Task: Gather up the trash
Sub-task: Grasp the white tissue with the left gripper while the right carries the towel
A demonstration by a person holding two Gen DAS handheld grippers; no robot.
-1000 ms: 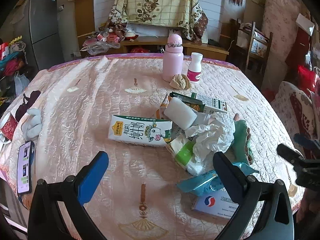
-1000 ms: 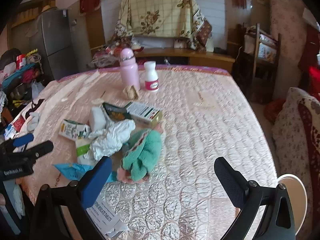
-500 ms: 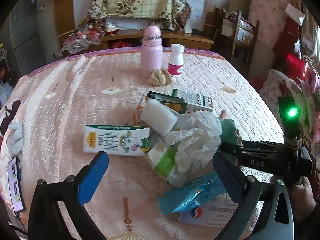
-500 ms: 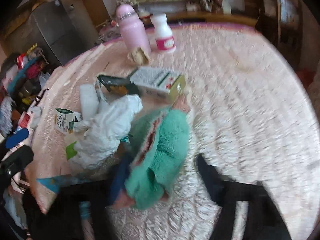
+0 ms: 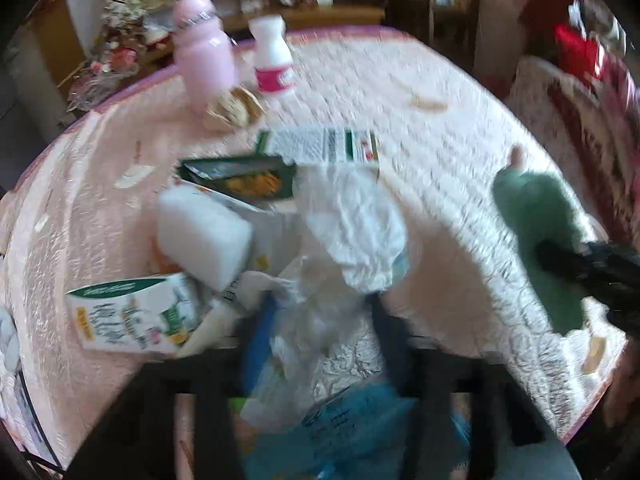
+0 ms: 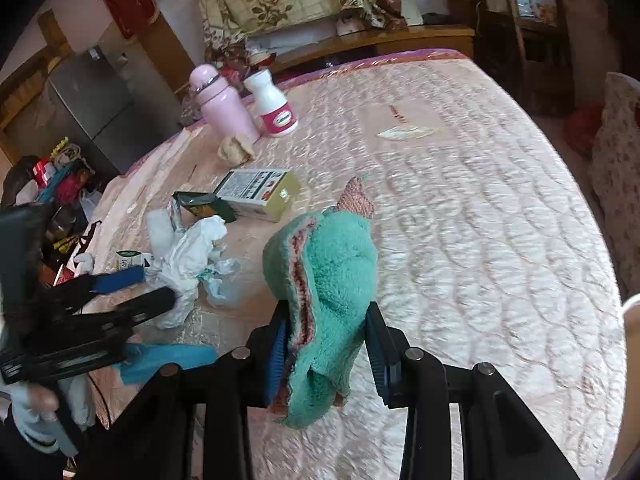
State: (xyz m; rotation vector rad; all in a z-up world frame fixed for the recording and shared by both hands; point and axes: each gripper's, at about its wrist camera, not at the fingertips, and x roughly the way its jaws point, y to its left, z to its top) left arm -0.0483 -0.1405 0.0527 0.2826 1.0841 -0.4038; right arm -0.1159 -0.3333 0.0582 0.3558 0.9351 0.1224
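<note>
The right gripper (image 6: 325, 354), its jaws just drawn in, is clamped on a fluffy teal sock with a pink knitted lining (image 6: 326, 280): both blue pads press its sides, and the sock stands up between them with its pink toe pointing away across the quilted pale-pink table cover (image 6: 460, 208). The left gripper (image 5: 316, 332) has also just been closing; its fingers sit narrow around a crumpled clear plastic bag (image 5: 304, 320), though motion blur makes it hard to say whether the pads truly press it. Under and just nearer than those fingers lies a light-blue plastic wrapper (image 5: 360, 412).

Just ahead of the left fingertips is a crumpled white tissue wad (image 5: 356, 232), touching the bag. To its left, a white foam block (image 5: 204, 236) leans on a white milk carton with green print (image 5: 132, 316), which lies on its side. Beyond the tissue lie a dark green snack packet (image 5: 240, 176) and a white-and-green cardboard box (image 5: 324, 148), side by side and touching.

Farther off, near the far table edge, a beige crumpled paper ball (image 5: 234, 108) sits in front of an upright pink flask (image 5: 202, 52), with a white pill bottle with a pink label (image 5: 274, 64) just to the right of the flask. From the left wrist view, the sock hangs well to the right, in the other gripper's dark fingers.
</note>
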